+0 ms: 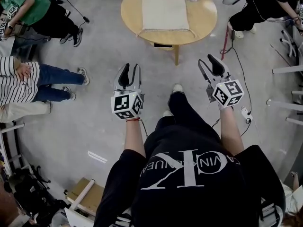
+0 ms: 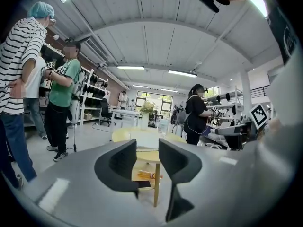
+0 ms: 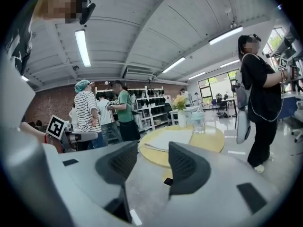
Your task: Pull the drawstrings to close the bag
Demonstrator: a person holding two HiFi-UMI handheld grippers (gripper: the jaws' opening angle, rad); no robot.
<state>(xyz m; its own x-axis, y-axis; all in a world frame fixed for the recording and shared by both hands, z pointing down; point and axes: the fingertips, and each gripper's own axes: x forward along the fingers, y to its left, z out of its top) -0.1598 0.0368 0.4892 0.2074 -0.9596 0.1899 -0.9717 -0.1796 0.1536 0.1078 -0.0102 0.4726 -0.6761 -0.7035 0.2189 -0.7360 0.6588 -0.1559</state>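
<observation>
Bag (image 1: 165, 12) on table (image 1: 208, 20), drawstrings (image 1: 140, 32) barely visible, table rim cropped

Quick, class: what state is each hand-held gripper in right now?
Left hand-held gripper: open, holding nothing.
Right hand-held gripper: open, holding nothing.

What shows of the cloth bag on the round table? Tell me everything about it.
The bag is a pale cream cloth pouch, roughly square, and looks like plain woven fabric. It lies flat and empty-looking near the middle of the round wooden table, its mouth not gathered. Thin drawstrings trail out at both corners of the edge nearest the person. Nothing but the tabletop is seen touching it.
</observation>
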